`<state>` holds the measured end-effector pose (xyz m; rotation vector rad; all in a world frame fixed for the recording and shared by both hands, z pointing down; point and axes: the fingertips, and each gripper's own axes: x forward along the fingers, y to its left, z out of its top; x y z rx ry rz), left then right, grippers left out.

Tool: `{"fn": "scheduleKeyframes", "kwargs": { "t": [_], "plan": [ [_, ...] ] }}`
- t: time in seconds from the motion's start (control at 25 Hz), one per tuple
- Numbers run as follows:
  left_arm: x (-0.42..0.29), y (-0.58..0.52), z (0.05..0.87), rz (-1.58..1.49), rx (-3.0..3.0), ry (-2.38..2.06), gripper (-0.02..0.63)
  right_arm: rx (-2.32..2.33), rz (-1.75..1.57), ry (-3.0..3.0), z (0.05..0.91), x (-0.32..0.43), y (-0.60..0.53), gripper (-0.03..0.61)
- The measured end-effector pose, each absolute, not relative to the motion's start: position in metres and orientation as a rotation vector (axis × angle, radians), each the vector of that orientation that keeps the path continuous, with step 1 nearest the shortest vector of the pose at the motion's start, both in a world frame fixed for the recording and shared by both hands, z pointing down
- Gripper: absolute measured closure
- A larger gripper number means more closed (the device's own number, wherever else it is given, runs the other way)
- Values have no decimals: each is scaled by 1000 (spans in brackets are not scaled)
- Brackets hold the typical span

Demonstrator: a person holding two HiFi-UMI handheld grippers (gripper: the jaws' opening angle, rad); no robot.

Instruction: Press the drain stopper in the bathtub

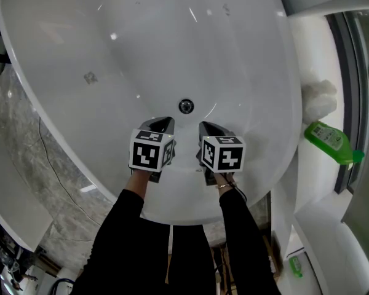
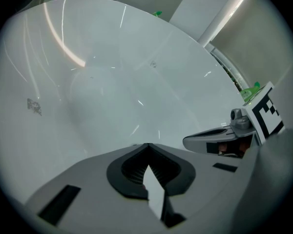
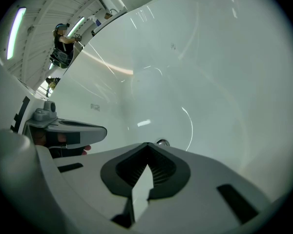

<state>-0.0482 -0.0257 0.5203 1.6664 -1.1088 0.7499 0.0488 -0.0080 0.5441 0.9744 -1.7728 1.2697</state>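
The round chrome drain stopper (image 1: 186,106) sits in the bottom of the white bathtub (image 1: 111,54). Both grippers hang over the tub's near slope, just short of the stopper. My left gripper (image 1: 165,123) is shut with nothing in it, its tip a little left of and nearer than the stopper. My right gripper (image 1: 205,127) is also shut and empty, slightly right of the stopper. In the right gripper view the stopper (image 3: 161,143) peeks just past the closed jaw tips (image 3: 147,145), with the left gripper (image 3: 71,130) alongside. The left gripper view shows only bare tub wall beyond its tips (image 2: 146,145).
A green bottle (image 1: 329,141) lies on the white ledge at the right, beside a white lump (image 1: 320,97). A second green bottle (image 1: 297,266) is lower right. Grey marble floor (image 1: 24,121) with a thin cable runs along the tub's left. A person (image 3: 63,40) stands far off.
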Motion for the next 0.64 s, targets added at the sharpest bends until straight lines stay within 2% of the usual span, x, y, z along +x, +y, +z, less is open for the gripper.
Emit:
{"fn": "scheduleKeyframes", "kwargs": {
  "t": [0.64],
  "plan": [
    [-51, -11, 494, 747, 1672, -1108, 606, 991, 1260, -1758, 522, 60, 7, 577]
  ]
}}
